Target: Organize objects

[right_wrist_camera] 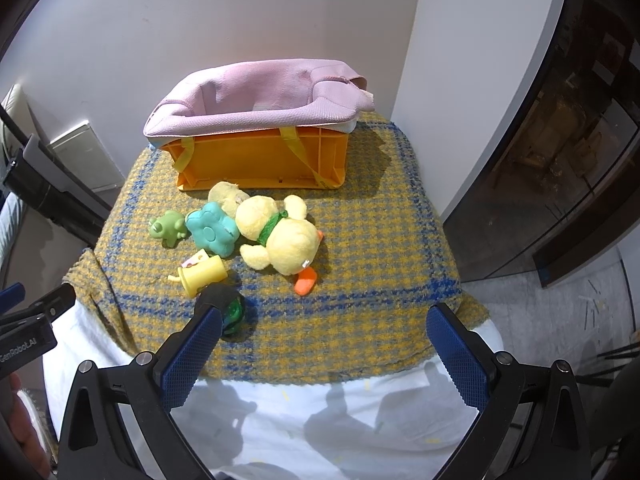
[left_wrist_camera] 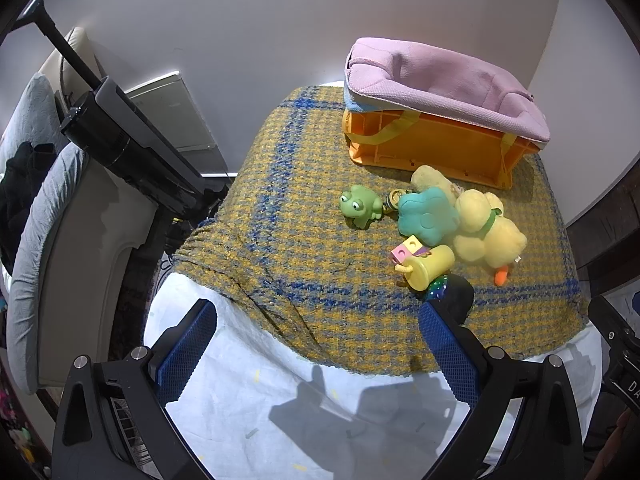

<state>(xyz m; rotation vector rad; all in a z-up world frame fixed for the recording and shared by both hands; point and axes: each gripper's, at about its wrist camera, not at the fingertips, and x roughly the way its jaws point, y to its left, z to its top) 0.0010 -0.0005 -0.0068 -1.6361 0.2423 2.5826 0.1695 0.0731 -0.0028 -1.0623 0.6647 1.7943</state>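
Note:
An orange bin [left_wrist_camera: 424, 146] [right_wrist_camera: 260, 160] with a pink fabric liner [left_wrist_camera: 448, 80] [right_wrist_camera: 256, 100] stands at the back of the table. In front of it lie a green frog [left_wrist_camera: 360, 205] [right_wrist_camera: 168, 227], a teal flower cushion [left_wrist_camera: 427, 212] [right_wrist_camera: 212, 232], a yellow plush duck [left_wrist_camera: 486, 232] [right_wrist_camera: 282, 238], a yellow toy cup [left_wrist_camera: 428, 268] [right_wrist_camera: 202, 274], a pink-yellow block [left_wrist_camera: 406, 252] and a dark green ball [left_wrist_camera: 450, 294] [right_wrist_camera: 230, 310]. My left gripper [left_wrist_camera: 318, 328] is open and empty, short of the toys. My right gripper [right_wrist_camera: 324, 332] is open and empty; its left finger overlaps the ball.
The table carries a yellow-blue checked cloth [left_wrist_camera: 288, 216] [right_wrist_camera: 380, 240] over a white sheet [left_wrist_camera: 260, 400] [right_wrist_camera: 320, 420]. A dark stand [left_wrist_camera: 120, 136] and a sofa [left_wrist_camera: 36, 208] are to the left. A dark glass cabinet [right_wrist_camera: 560, 140] is at right.

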